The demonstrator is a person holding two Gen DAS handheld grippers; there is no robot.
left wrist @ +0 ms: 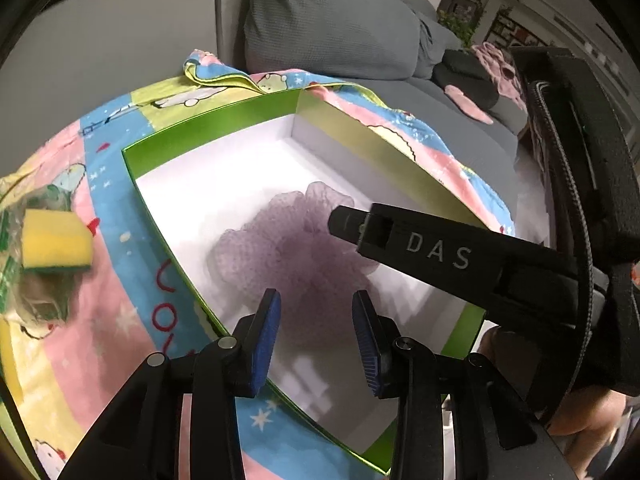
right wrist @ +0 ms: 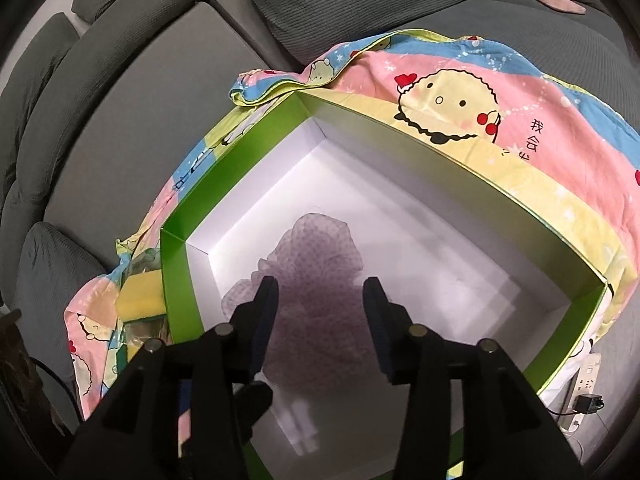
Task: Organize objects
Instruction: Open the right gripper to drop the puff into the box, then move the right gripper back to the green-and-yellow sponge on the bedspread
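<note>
Purple loofah [left wrist: 296,248] mid-box [left wrist: 208,116], walls apart

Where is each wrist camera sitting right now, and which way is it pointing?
Left wrist view: over the near edge of the green box, facing down and forward past the open left gripper at the purple bath puff; the right gripper crosses from the right, and a yellow sponge lies left on the blanket.
Right wrist view: above the box, looking down between the open right gripper.
Shared: box, puff, blanket, sponge, gray sofa.
</note>
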